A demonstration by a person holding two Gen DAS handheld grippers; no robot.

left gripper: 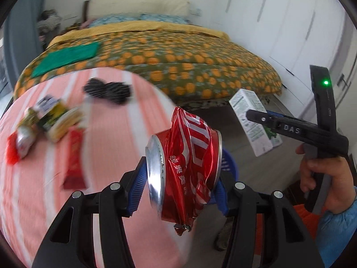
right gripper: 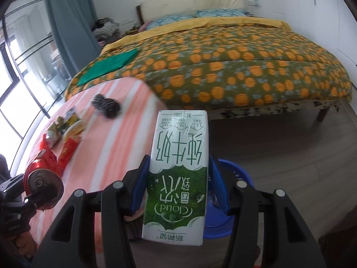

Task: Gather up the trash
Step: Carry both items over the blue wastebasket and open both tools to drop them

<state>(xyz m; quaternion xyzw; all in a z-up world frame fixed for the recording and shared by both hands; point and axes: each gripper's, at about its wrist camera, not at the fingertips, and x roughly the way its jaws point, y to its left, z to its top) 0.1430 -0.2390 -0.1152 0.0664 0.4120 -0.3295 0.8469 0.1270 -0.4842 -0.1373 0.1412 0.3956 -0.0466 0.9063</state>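
Observation:
My left gripper (left gripper: 180, 187) is shut on a crushed red can (left gripper: 185, 169), held above the edge of the pink striped table (left gripper: 107, 147). My right gripper (right gripper: 178, 178) is shut on a white and green milk carton (right gripper: 178, 178), held upside down over the floor. The carton also shows in the left wrist view (left gripper: 254, 122), and the can in the right wrist view (right gripper: 42, 176). A blue basket (right gripper: 232, 183) stands on the floor below, mostly hidden behind the carton; a bit of it shows in the left wrist view (left gripper: 229, 163).
On the table lie several wrappers (left gripper: 51, 120), a red packet (left gripper: 74, 158) and a black striped item (left gripper: 107, 89). A bed with an orange patterned quilt (left gripper: 178, 60) stands behind, with a green cloth (left gripper: 67, 55) on it. White wardrobes (left gripper: 290, 22) line the right wall.

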